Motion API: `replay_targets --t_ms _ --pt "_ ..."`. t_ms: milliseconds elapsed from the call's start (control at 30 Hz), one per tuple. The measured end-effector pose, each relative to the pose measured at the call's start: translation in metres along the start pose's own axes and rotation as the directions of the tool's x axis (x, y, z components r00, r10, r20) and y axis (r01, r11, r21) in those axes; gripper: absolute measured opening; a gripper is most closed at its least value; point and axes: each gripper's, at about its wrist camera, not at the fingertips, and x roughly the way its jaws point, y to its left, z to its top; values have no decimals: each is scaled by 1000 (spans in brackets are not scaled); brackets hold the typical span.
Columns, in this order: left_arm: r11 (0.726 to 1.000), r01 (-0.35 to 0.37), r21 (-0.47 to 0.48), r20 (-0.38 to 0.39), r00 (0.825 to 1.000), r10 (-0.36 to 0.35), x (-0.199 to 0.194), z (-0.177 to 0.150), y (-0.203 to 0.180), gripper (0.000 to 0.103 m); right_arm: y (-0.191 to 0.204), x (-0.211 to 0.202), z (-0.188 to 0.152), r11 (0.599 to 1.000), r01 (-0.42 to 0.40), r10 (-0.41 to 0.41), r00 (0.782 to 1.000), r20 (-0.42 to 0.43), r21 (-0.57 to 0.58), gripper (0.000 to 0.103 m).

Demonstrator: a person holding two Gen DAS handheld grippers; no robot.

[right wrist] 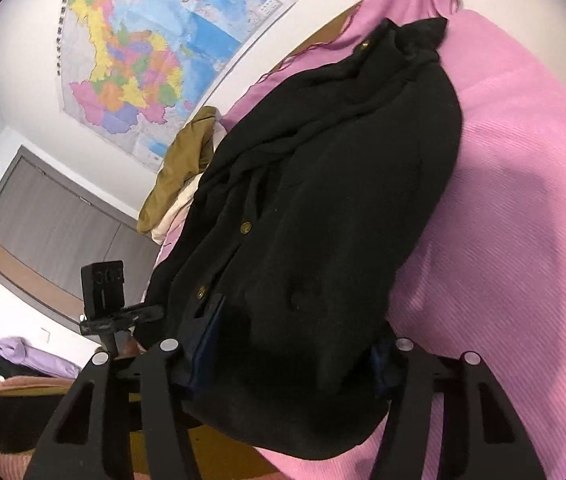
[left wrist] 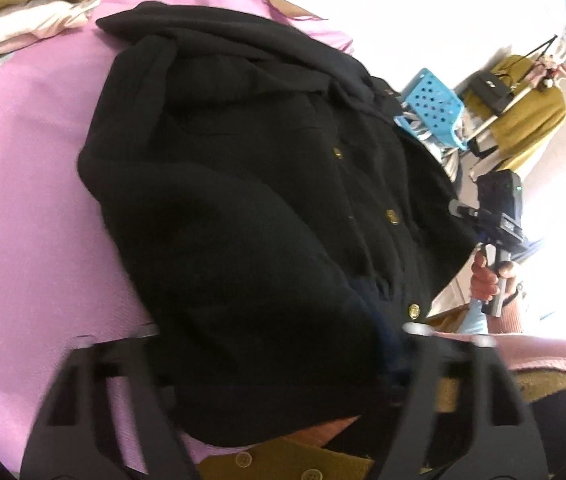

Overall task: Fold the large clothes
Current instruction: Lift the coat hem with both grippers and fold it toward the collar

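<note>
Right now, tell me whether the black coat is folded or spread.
Partly folded: the black coat lies bunched on the pink blanket, sleeves tucked in.

The black coat [left wrist: 243, 208] hides the fingertips of both claws, so neither grip can be read. The left claw [left wrist: 279, 344] is blurred. The map's [right wrist: 143, 52] lettering is too small.

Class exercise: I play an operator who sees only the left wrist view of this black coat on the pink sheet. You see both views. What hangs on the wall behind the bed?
Observer: A colourful map hangs on the white wall.
Operator: What lies under it, at the bed's edge?
Observer: An olive-brown cloth, bunched up beside the black coat.
Operator: Do my right tongs pinch the coat?
Observer: The right tongs stand wide apart, with the coat's hem lying between the fingers.
</note>
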Motion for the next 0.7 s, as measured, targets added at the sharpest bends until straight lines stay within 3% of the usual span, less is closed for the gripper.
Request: replay_targets --t_ms 67,133,167,200,233,267,300,333,500,700 --pt "999 13 -32 -4 1000 -13 0 -1 4 55 1 2 2 1000 -6 6 1000 6 13 60" --pt "995 63 -71 5 998 -62 0 -1 8 70 0 1 1 1000 1 -1 1000 7 15 55" --pt "992 88 -93 12 996 -87 -2 -2 11 69 -1 1 0 1000 -7 7 1000 8 27 38" --pt "991 77 -112 20 997 -76 -3 -1 12 62 -4 -1 -3 999 -17 17 1000 9 36 19" --pt "992 54 -111 19 998 -53 -3 -1 12 41 -1 -2 -4 999 -6 5 1000 17 33 19" --pt "992 47 -115 16 999 -46 -4 -1 14 28 2 -5 -6 1000 -3 2 999 33 24 17" --pt "988 73 -140 8 997 -73 -5 -2 17 17 6 -11 -7 1000 -6 5 999 52 14 15" --pt "985 83 -150 11 997 -82 -7 -3 18 14 11 -16 -8 1000 -4 4 998 69 9 14" --pt "989 119 -92 81 990 -111 -43 -10 10 10 46 -54 -17 998 -10 20 987 157 -65 11" --pt "990 130 -54 200 973 -117 -105 -23 8 9 75 -82 -34 992 -63 83 980 179 -110 10"
